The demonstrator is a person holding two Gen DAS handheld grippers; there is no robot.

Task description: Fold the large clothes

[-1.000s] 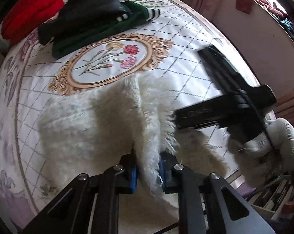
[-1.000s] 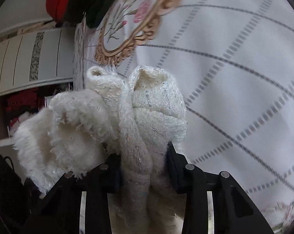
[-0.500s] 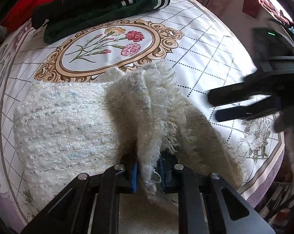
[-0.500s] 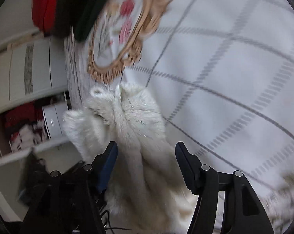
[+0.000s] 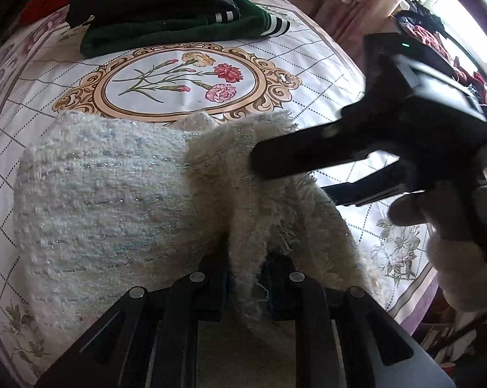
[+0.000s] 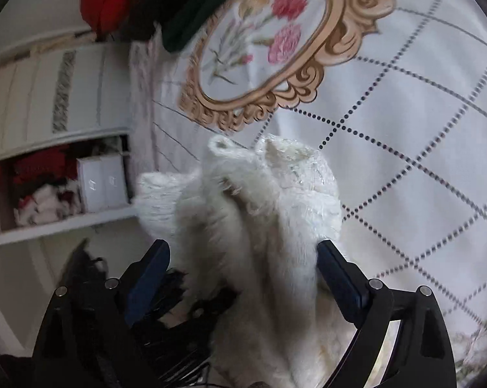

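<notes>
- While a fluffy cream-white knitted garment with glinting threads (image 5: 114,200) lies bunched on the white quilted bedspread with dotted diamond lines (image 5: 314,64), the black left gripper (image 5: 245,286) pinches a raised fold of its fringed edge between blue-padded fingers (image 5: 222,286).
- Its left part lies flat and nubbly; its right part rises in a shaggy ridge with loose fringe.
- From the right wrist camera, the black right gripper (image 6: 243,271) has its fingers spread wide, with the garment's bunched end (image 6: 269,200) loose between them.
- Beyond the garment sit a gold-framed oval carnation motif (image 5: 178,80) and a folded dark green garment with white stripes (image 5: 178,29).
</notes>
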